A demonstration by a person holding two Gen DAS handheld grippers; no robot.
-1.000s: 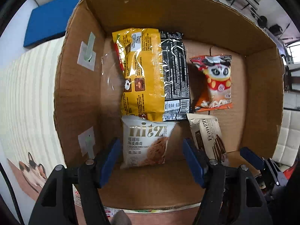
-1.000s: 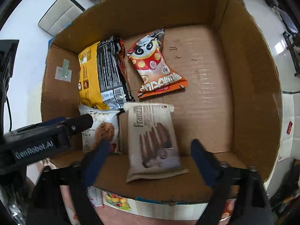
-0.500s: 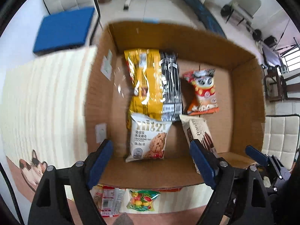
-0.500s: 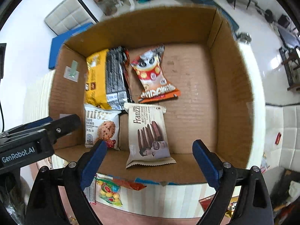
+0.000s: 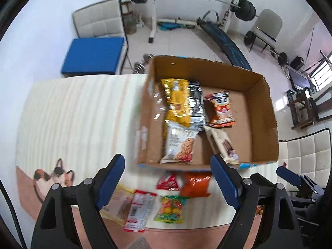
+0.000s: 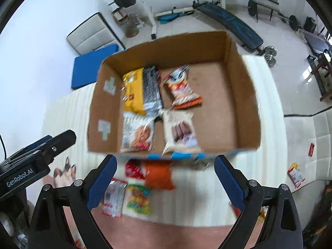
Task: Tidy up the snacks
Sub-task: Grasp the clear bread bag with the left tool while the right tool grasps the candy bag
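An open cardboard box (image 5: pixel 207 64) (image 6: pixel 166 47) sits on the striped table. Inside lie a yellow pack (image 5: pixel 176 101), a black pack (image 5: pixel 196 103), a panda pack (image 5: pixel 221 109), a white cookie pack (image 5: pixel 179 145) and a wafer pack (image 5: pixel 223 145). Loose on the table in front of the box are an orange pack (image 5: pixel 196 183), a red pack (image 5: pixel 168 181), a candy pack (image 5: pixel 171 208) and a red-white pack (image 5: pixel 139 211). My left gripper (image 5: pixel 167 158) and right gripper (image 6: pixel 166 158) both hover high above the box's near edge, open and holding nothing.
The table cover (image 5: pixel 72 114) carries a cat picture (image 5: pixel 56 176) at the near left. Beyond the table stand a chair with a blue cushion (image 5: pixel 93 56), a weight bench (image 5: pixel 224 39) and a barbell rack. A padded seat (image 6: pixel 300 145) at the right holds small packs.
Both grippers rose up and back out of the box, so the whole box and the loose packs in front came into view. The left jaws widened; the cookie and wafer packs stayed in the box.
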